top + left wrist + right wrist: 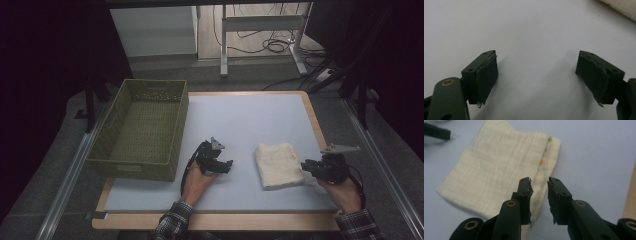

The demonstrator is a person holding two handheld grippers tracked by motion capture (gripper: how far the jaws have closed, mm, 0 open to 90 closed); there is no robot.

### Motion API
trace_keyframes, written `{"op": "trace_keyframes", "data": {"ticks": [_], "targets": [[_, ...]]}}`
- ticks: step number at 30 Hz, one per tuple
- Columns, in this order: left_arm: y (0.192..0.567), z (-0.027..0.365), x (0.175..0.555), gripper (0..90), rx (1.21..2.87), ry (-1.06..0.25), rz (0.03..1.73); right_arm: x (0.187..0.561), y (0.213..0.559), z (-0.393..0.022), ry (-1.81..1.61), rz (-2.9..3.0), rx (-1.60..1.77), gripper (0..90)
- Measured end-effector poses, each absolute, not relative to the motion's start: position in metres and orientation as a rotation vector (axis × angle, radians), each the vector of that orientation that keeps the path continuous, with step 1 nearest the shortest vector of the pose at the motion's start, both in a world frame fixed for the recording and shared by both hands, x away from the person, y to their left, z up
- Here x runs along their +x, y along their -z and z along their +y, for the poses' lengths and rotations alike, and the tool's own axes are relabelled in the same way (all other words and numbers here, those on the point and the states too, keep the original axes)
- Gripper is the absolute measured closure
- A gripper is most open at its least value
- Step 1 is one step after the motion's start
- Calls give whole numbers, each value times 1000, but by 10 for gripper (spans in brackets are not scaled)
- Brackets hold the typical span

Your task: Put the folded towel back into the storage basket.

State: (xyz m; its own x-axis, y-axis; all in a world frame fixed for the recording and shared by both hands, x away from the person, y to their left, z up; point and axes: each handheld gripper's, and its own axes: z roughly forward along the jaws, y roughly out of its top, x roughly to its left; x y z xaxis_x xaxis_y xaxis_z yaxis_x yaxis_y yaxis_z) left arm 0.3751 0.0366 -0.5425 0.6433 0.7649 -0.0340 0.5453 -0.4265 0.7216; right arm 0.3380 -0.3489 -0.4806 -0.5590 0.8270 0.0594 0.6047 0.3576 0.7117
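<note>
A folded cream cloth lies flat on the white table top, right of centre. My right gripper sits at its right edge. In the right gripper view the jaws stand a narrow gap apart above the cloth's folded edge, with the pads not pressing on it. My left gripper rests on the table left of the cloth, pointing toward it. Its jaws are wide open over bare table, and a corner of the cloth shows at the top right.
An olive-green woven basket stands at the left of the table, its inside bare. The white mat lies on a wooden board whose edge runs close to my right hand. Bare mat stretches behind the cloth.
</note>
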Motion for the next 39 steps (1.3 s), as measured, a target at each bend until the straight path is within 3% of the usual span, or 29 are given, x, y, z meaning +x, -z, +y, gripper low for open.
{"op": "trace_keyframes", "data": {"ticks": [14, 15, 19, 27, 32, 39], "targets": [[542, 37, 375, 180, 2141, -389, 1018, 404, 500, -314, -1023, 2284, 1280, 684], [542, 37, 375, 180, 2143, -392, 1014, 410, 504, -313, -1001, 2280, 1290, 792], [543, 37, 376, 180, 2141, -390, 1013, 414, 507, -311, -1048, 2303, 1297, 900], [542, 37, 375, 180, 2142, -388, 1017, 415, 491, -318, -1057, 2218, 1281, 900], [542, 37, 375, 180, 2143, -391, 1014, 422, 502, -322, -1005, 2239, 1317, 895], [534, 29, 382, 226, 2147, -394, 1002, 400, 491, -332, -1045, 2226, 1290, 720]]}}
